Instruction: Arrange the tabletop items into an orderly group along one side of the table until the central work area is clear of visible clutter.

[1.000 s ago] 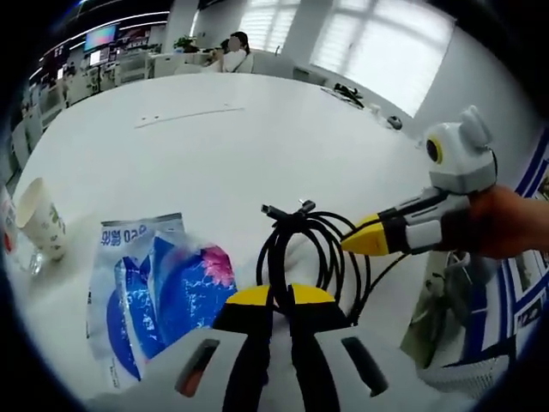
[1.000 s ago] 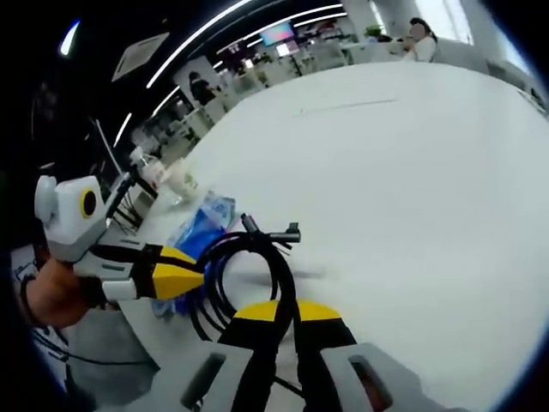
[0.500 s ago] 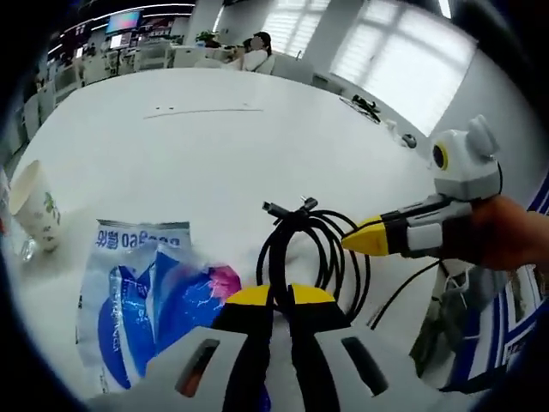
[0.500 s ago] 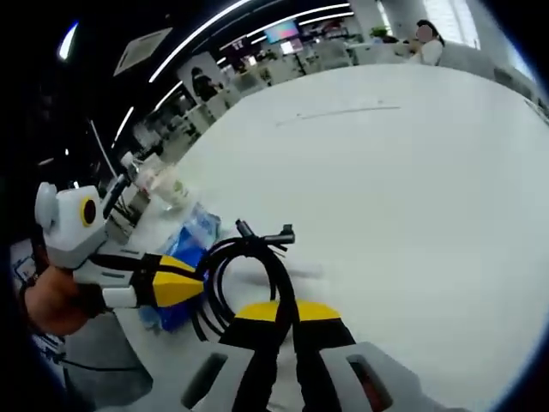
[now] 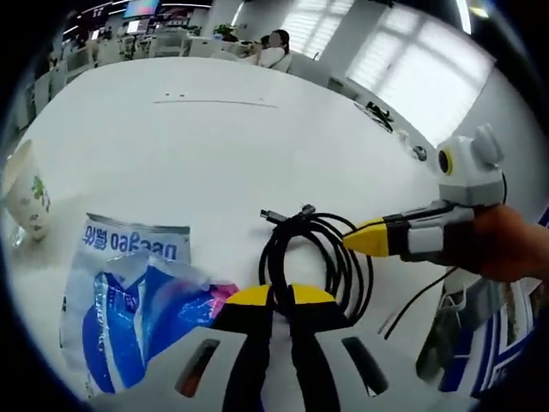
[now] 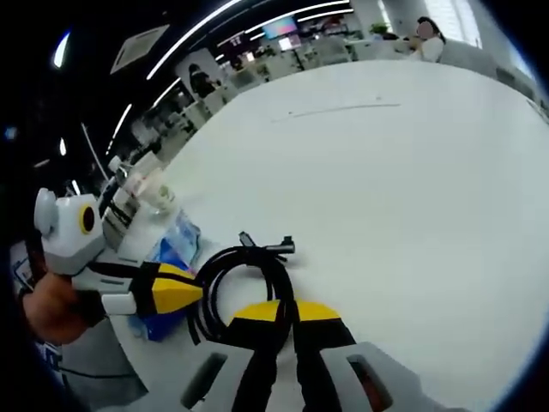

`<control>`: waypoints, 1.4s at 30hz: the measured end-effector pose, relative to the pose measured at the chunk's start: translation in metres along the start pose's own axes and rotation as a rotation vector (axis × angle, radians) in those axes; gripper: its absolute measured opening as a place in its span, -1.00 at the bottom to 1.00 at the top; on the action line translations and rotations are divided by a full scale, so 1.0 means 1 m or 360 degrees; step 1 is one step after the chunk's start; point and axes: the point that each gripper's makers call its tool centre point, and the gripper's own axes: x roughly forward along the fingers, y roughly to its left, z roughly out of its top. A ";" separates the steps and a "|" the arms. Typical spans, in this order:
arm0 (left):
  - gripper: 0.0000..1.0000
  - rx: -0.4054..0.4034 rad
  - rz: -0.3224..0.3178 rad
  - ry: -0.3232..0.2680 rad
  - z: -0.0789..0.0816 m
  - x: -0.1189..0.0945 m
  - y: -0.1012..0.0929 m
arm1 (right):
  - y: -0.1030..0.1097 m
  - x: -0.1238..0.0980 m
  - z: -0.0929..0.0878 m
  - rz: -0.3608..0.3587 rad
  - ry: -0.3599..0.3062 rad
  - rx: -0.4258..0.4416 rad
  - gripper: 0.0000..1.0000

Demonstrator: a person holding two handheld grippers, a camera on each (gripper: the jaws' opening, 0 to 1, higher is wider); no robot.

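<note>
A coiled black cable [image 5: 316, 251] hangs just over the white table [image 5: 197, 146], its plug ends sticking out at the far side. My left gripper [image 5: 279, 294] is shut on the near part of the coil. My right gripper [image 5: 355, 240] comes in from the right, its yellow tips shut on the coil's right side. In the right gripper view the same cable [image 6: 243, 271] runs into my right gripper [image 6: 283, 310], with the left gripper [image 6: 187, 290] at its left edge. A blue and white packet [image 5: 129, 287] lies flat left of the cable.
A paper cup [image 5: 21, 190] stands at the left near the table's edge. A thin strip [image 5: 214, 102] lies far out on the table, and small dark items [image 5: 377, 112] sit at the far right rim. A person [image 5: 273, 53] sits beyond the table. Desks and bottles [image 6: 137, 184] stand behind the packet [image 6: 171, 249].
Both grippers keep their hold on the cable. The coil has come down closer to the tabletop, and both views have shifted with the hands.
</note>
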 end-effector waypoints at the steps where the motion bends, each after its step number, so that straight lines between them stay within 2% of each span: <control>1: -0.92 -0.0006 0.0004 0.0004 -0.001 0.001 0.001 | 0.000 0.000 0.000 0.0000 0.0001 0.0003 -0.97; 13: -0.90 0.0001 0.0013 0.0011 -0.001 0.002 0.003 | -0.003 0.004 0.003 0.0005 -0.0017 0.0028 -0.94; 17: -0.76 0.0021 -0.0010 0.0021 -0.002 0.000 0.001 | -0.003 0.004 0.005 0.0002 -0.0032 0.0016 -0.90; 19: -0.76 0.0064 0.0016 0.0014 -0.001 -0.005 0.004 | -0.002 0.001 0.004 0.0001 -0.0046 0.0007 -0.85; 23: -0.73 0.0062 0.0031 0.0008 0.000 -0.014 0.006 | 0.000 -0.005 0.002 -0.0009 -0.0072 -0.0014 -0.83; 25: -0.69 0.0048 0.0031 0.0002 0.001 -0.019 0.006 | -0.004 -0.001 0.004 -0.0013 -0.0067 -0.0006 -0.77; 28: -0.66 0.0055 0.0042 0.0001 0.001 -0.028 0.005 | -0.007 -0.006 -0.002 -0.0024 -0.0067 -0.0010 -0.65; 33: -0.61 0.0055 0.0044 0.0006 0.000 -0.039 0.006 | -0.013 -0.012 -0.002 -0.0036 -0.0094 -0.0019 -0.63; 42: -0.50 0.0025 0.0059 -0.0014 -0.007 -0.062 0.007 | -0.004 -0.024 -0.010 -0.0069 -0.0095 -0.0121 -0.63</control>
